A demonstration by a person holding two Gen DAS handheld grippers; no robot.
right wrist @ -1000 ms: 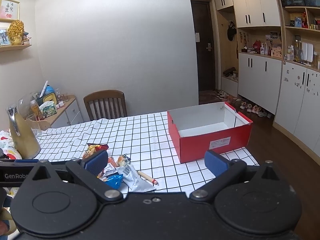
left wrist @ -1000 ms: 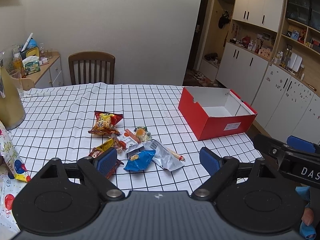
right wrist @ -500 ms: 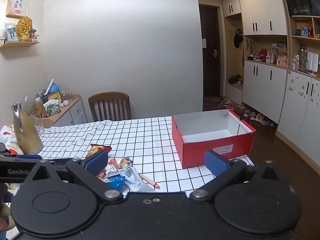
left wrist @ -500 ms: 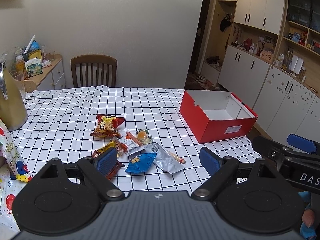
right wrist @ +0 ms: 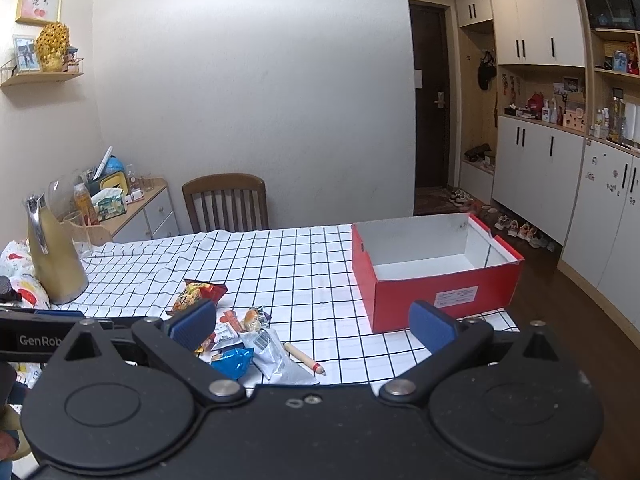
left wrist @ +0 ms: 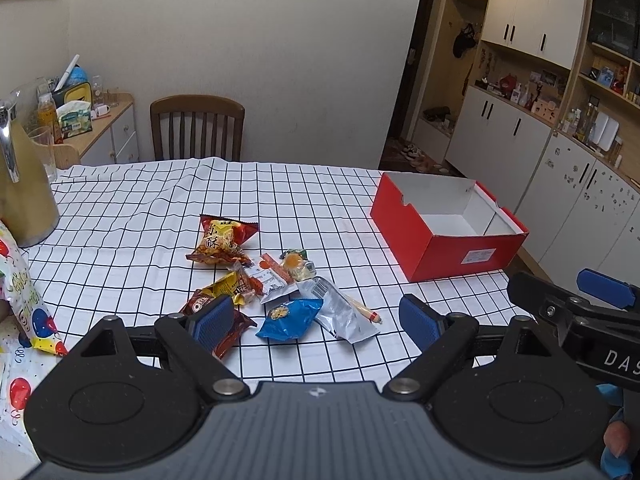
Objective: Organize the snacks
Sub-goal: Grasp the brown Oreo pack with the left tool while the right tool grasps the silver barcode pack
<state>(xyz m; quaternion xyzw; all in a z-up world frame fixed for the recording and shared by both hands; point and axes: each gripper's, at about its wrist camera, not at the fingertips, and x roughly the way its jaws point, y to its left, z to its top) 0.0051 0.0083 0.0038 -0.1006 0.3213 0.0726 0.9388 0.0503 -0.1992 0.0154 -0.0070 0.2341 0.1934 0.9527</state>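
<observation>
Both claws hang spread and empty above the near edge of the counter, with the snack pile ahead of them.

Left claw (left wrist: 316, 318) has its blue pads wide apart, holding nothing; right claw (right wrist: 312, 324) is likewise spread and grips nothing. On the checked counter (left wrist: 140, 216) the snacks lie in a loose heap well to the left of the red box (left wrist: 452, 256), which stands open with its white inside bare. Farthest from that box is the red-and-yellow chip bag (left wrist: 222, 240). Nearer lie a small orange-centred packet (left wrist: 296, 264), a white-and-orange sachet (left wrist: 272, 278), a yellow wrapper (left wrist: 226, 286), a brown packet (left wrist: 224, 328) partly hidden behind the left pad, a blue packet (left wrist: 290, 316), and a silver pouch (left wrist: 344, 312) touching a thin sausage stick (left wrist: 364, 308), the snack closest to the box.
</observation>
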